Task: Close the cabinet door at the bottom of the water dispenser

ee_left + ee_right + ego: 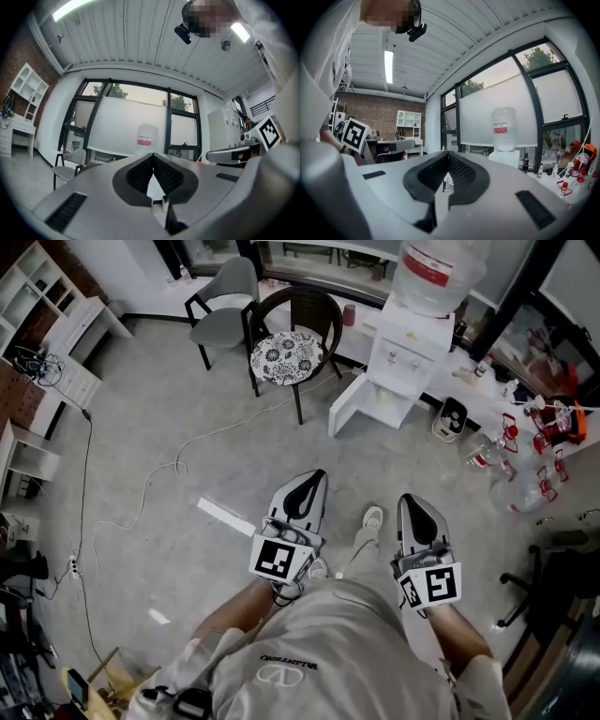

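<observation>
Room (head view): grey concrete floor, windows along the far wall, a white cable (155,479) snaking across the floor.
Water dispenser (398,357): white, up by the windows, big water bottle (433,273) on top, well away from both grippers.
Cabinet door (352,404): at the dispenser's base, swung wide open to its left, so not closed yet.
Chairs: dark wicker chair (292,343) with a floral cushion just left of the door, grey chair (223,298) behind it.
Clutter: bunch of plastic bottles (534,451) on the floor off to the right.
Left gripper (314,482): held out low over the floor, tips aimed toward the dispenser.
Right gripper (411,504): beside it, same heading.
Left gripper view: the left one's (153,159) jaws are pressed together with nothing in them; the water bottle (147,138) sits dead ahead above the tips, grey chair (70,164) at left.
Right gripper view: the right one's (446,157) jaws are also together and empty; water dispenser (505,158) with its bottle is ahead, a bit right of the tips, brick wall (375,117) far left.
</observation>
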